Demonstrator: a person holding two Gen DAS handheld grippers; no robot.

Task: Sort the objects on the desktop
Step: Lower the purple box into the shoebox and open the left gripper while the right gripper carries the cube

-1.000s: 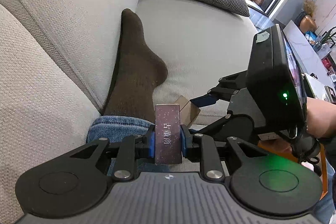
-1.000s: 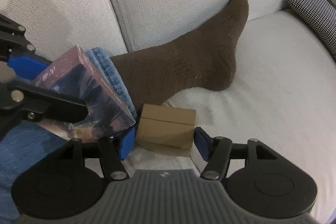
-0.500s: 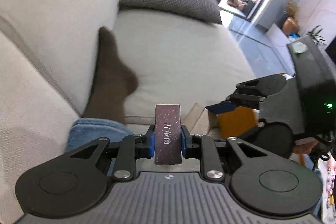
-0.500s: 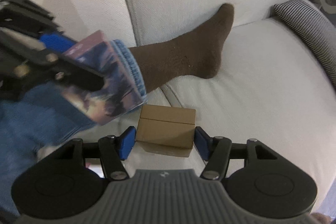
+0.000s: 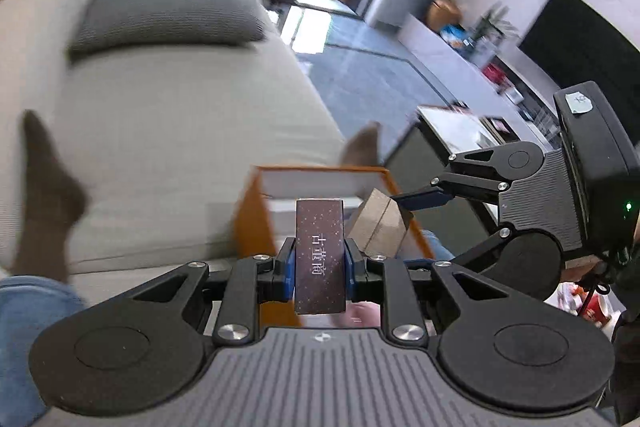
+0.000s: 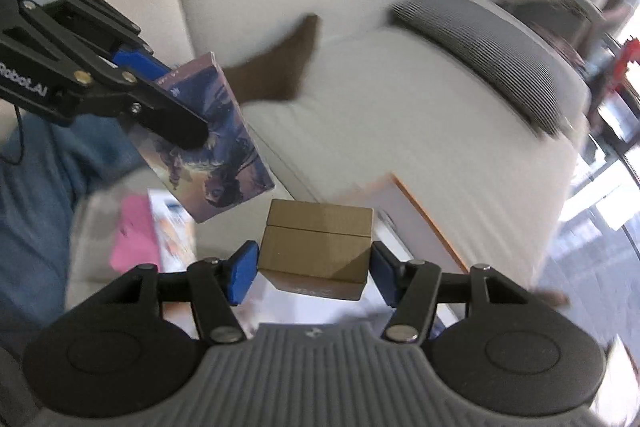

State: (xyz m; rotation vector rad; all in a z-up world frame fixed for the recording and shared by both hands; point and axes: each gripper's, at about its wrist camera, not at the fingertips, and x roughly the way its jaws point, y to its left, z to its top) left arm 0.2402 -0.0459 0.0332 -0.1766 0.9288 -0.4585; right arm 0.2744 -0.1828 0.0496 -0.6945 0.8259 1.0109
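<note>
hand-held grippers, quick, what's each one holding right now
Left hand-held gripper: closed on the purple box.
Right hand-held gripper: closed on the brown cardboard box.

1. Card box [image 5: 320, 259] clamped between left gripper [image 5: 319, 269] fingers, upright, held above sofa [image 5: 180, 131] edge.
2. Cardboard box [image 6: 316, 247] gripped in right gripper [image 6: 314, 269], just right of card box.
3. Open storage box [image 5: 320, 181] directly behind both, beside sofa.
4. Cushion [image 5: 164, 19] on sofa, far behind.

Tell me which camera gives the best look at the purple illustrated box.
Right wrist view: the purple box shows its whole illustrated face, clamped by the left gripper. The left wrist view shows only its narrow lettered edge between the fingers.
</note>
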